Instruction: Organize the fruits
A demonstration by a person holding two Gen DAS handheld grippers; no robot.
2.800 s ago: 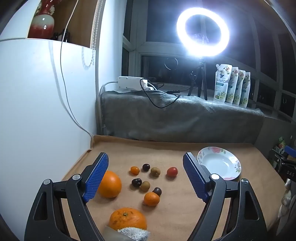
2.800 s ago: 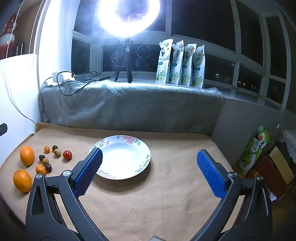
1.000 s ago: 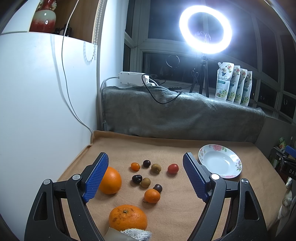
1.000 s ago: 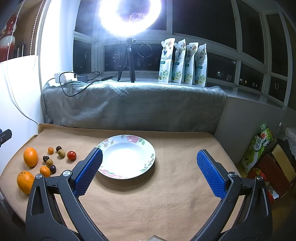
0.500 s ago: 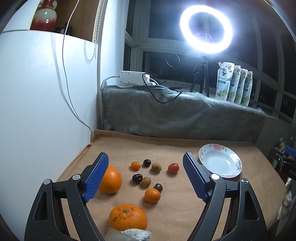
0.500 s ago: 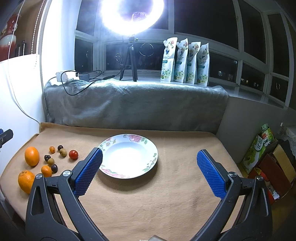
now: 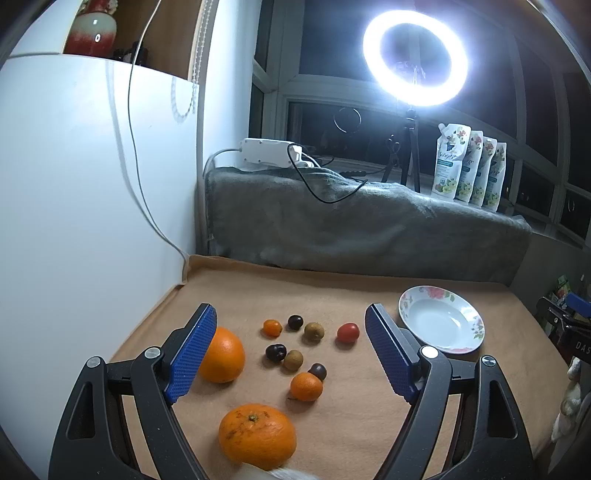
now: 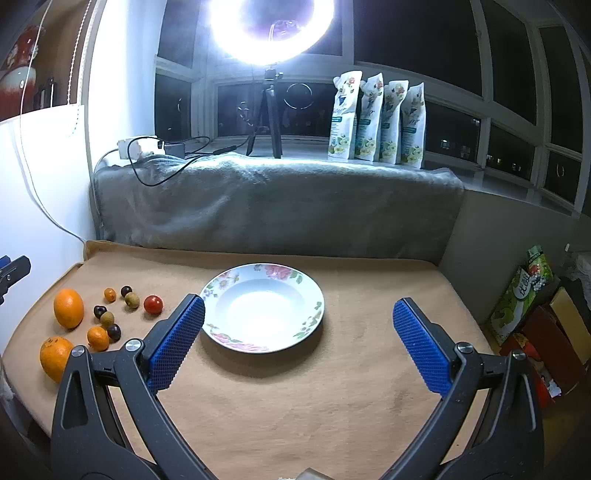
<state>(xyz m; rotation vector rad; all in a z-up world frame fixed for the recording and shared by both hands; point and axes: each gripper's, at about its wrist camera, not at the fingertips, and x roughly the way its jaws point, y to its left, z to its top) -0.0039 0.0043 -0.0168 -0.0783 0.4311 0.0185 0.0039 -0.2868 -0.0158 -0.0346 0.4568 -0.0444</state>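
orange and dark fruits (image 7: pixel 291 354) loose between spread, empty left gripper (image 7: pixel 291 354) jaws; floral plate (image 8: pixel 317 295) awaiting them between released right gripper (image 8: pixel 297 347) jaws.

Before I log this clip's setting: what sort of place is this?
Probably a home window nook set up for filming: a ring light on a tripod, refill pouches on the sill, and a floral plate on a blanket-covered surface.

**Home window nook rigged for filming**

Looks like someone's apartment at night: dark window panes (image 8: pixel 417 40) at 12 o'clock, grey blanket (image 8: pixel 277 206) over the sill, ring light (image 7: pixel 415 57) on a tripod, vase (image 7: pixel 92 29) at 10 o'clock.
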